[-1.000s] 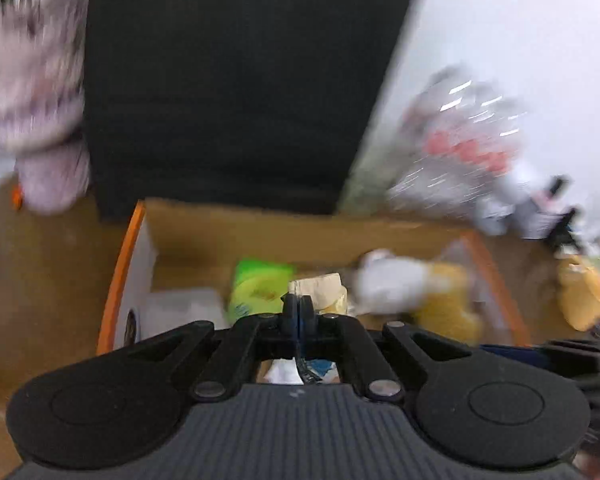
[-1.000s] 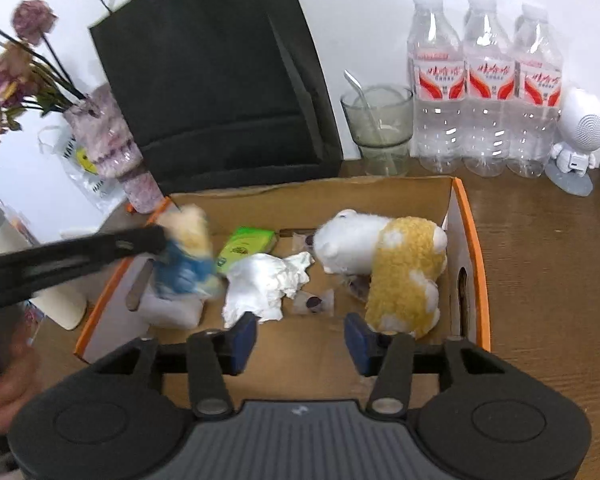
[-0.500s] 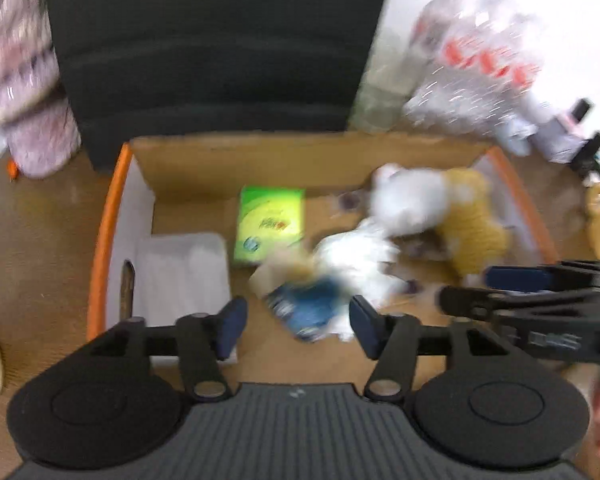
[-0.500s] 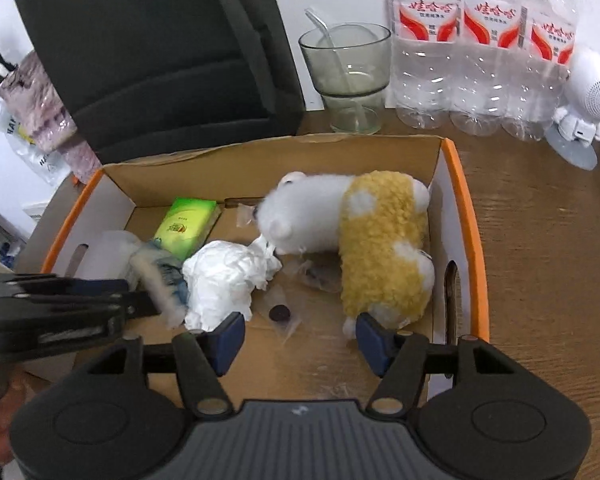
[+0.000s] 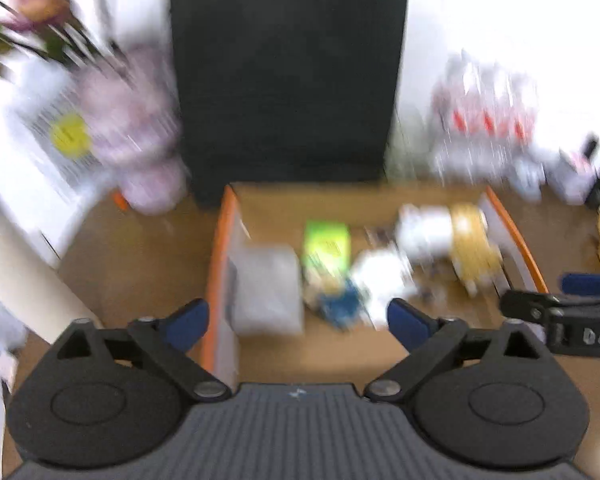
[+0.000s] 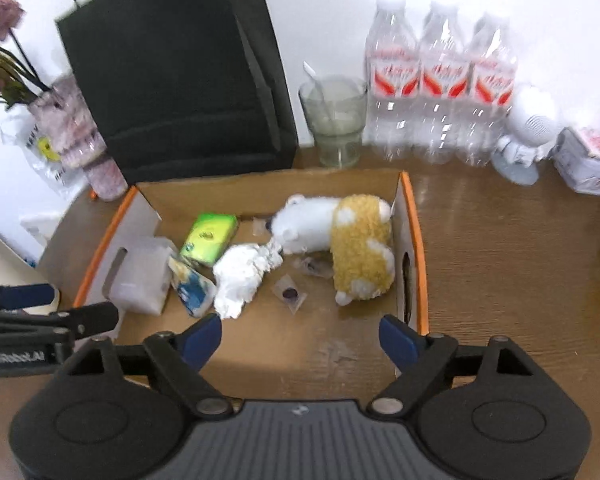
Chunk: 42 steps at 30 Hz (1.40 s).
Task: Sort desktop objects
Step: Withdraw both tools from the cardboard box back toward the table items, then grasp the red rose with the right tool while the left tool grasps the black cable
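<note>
Brown wood-grain desk [image 6: 500,248] is seen under everything, with a white wall behind; a black paper bag [image 6: 172,80] stands at the back, and beside it a glass [image 6: 336,120] and three water bottles [image 6: 440,80] are lined up. A cardboard box [image 6: 412,216] with orange edges is set in the middle of the desk, and the sorted things are gathered inside it: a white-and-yellow plush toy [image 6: 340,240] lies against the right wall; a crumpled white tissue [image 6: 240,276] lies in the middle; a small blue-and-white packet [image 6: 192,288] rests just left of the tissue, touching a pale plastic tub [image 6: 144,276]; a green pack [image 6: 210,236] lies behind them.

The packet is judged light, thin and crinkly, likely slippery, so it would best be pinched across its flat sides near the middle; the plush is judged soft and light, and could be taken anywhere on the body; the tissue would crush at any grip.

The left gripper [image 5: 298,318] is seen with its jaws opening, spread very wide, and nothing is held between them; the packet lies free on the box floor below. The right gripper [image 6: 300,334] is likewise opening, wide and empty, and is held over the near edge of the box; no object is touched by either.
</note>
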Each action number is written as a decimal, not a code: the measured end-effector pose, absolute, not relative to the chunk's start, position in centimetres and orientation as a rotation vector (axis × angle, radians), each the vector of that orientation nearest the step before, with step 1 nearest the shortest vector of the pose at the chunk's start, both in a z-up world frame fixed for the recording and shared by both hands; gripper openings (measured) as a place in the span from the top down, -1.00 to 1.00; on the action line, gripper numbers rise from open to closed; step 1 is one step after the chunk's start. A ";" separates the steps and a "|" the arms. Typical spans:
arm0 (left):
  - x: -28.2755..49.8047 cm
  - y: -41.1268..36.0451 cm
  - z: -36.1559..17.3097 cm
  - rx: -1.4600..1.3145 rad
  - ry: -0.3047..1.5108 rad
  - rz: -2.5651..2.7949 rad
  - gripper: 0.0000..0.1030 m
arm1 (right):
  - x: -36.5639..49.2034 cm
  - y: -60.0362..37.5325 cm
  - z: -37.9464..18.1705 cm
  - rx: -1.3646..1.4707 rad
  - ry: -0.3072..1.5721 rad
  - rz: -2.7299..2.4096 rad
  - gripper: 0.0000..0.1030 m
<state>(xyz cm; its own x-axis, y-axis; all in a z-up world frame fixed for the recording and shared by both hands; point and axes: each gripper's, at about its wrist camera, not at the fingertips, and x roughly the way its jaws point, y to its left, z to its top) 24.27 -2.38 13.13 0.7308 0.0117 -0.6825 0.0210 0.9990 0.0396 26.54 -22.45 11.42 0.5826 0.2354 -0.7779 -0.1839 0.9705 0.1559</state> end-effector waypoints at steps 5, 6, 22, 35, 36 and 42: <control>17.4 -1.6 10.5 -0.057 0.435 -0.005 -1.00 | 19.3 -23.1 9.6 0.029 0.508 0.176 -0.79; 16.5 -1.6 10.0 -0.071 0.399 -0.008 -1.00 | 18.3 -23.5 9.1 0.055 0.473 0.165 -0.79; 5.6 -1.1 9.0 -0.041 0.350 -0.055 -1.00 | 7.4 -25.7 7.6 0.096 0.403 0.205 -0.81; -7.5 -2.0 4.5 -0.043 0.456 -0.177 -1.00 | -6.8 -26.6 3.3 0.035 0.482 0.259 -0.82; -7.6 -2.3 4.3 -0.029 0.465 -0.193 -1.00 | -7.3 -26.7 3.1 0.037 0.486 0.261 -0.81; -5.1 -2.7 3.6 -0.008 0.498 -0.249 -0.55 | -7.3 -26.6 2.6 0.052 0.524 0.342 -0.64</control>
